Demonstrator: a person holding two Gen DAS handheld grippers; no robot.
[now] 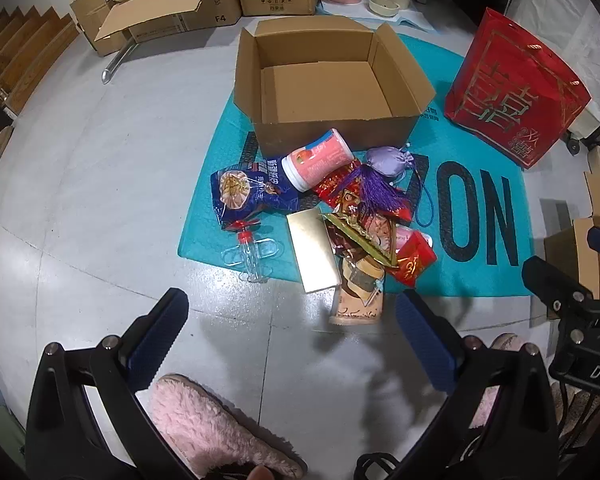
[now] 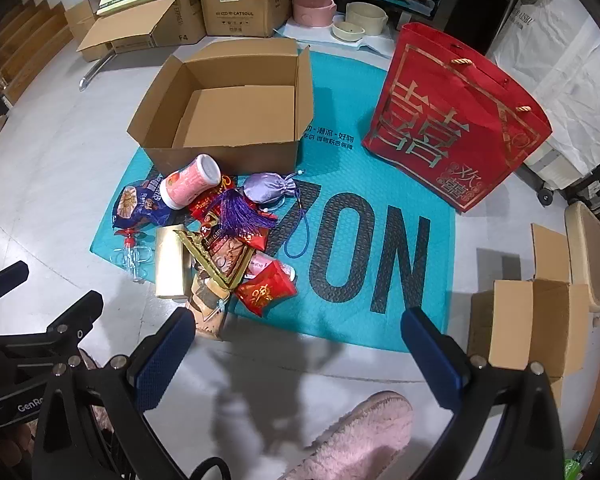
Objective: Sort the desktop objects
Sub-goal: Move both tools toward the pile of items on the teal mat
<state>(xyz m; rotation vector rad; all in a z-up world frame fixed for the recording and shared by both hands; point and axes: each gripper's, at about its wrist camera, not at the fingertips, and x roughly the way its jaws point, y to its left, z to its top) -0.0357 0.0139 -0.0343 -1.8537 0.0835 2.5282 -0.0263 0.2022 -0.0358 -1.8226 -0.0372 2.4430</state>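
The things to sort lie in one heap on the near left part of the teal mat [image 2: 380, 184], just in front of the open cardboard box [image 2: 228, 108]. In the heap I can see a pink canister [image 2: 190, 186] lying on its side, a blue snack bag [image 2: 140, 204], a lilac drawstring pouch [image 2: 266, 192] with a purple tassel [image 2: 236, 212], a gold box [image 2: 170, 260], a red packet [image 2: 266, 292] and a small clear bottle with a red cap [image 2: 134, 254] at the left edge.

The box is empty, and nothing that shows has been placed in the red gift bag [image 2: 456, 128] standing to the right. So, as I judge it, the sorting is not yet started and the whole heap is left.

The left gripper [image 1: 292, 336] and the right gripper [image 2: 296, 344] both hang above the floor on the near side of the heap, jaws spread fully wide, with nothing between them.

The inside of the red bag is hidden. Items at the bottom of the heap are covered by others, and the printed wrappers in the middle are hard to tell apart. Pink fluffy slippers [image 1: 204, 424] are partly behind the gripper frames.
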